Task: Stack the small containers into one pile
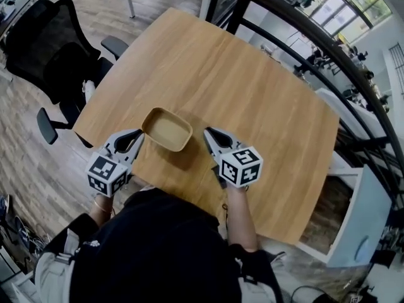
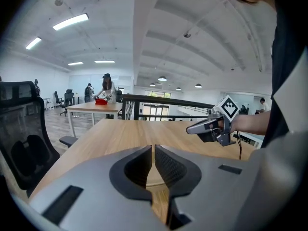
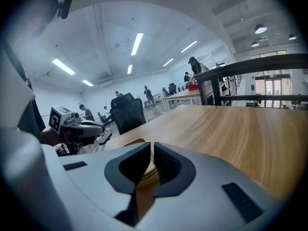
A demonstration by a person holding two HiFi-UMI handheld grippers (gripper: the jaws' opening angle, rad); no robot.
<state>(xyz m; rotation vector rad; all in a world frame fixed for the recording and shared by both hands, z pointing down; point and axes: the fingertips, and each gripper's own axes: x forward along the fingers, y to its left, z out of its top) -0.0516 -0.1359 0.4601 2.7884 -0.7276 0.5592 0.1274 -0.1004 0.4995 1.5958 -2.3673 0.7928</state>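
The left tongs (image 2: 153, 149) are clenched on nothing; their ribbed pads meet with only a thin slit between them. The right tongs (image 3: 152, 147) are clenched and empty too. In the head view each pair sits off one end of the tan, rounded-rectangular shallow container (image 1: 167, 129). The left tongs are just beside its left end and the right tongs a little apart on its right, both tipped slightly downward over the surface. As the pads are closed and flank the container rather than grip it, I judge that neither is carrying anything and the container stands by itself.

The container rests upright, mouth up, near the front edge of the light wooden surface (image 1: 252, 87). Its inside shows a plain pale floor with nothing in it. No other loose container appears on the surface, so the stacking looks finished. This is probably several tubs nested together, but the rim is too small to count layers. A black mesh office chair (image 1: 47, 33) stands beside the surface at the left.
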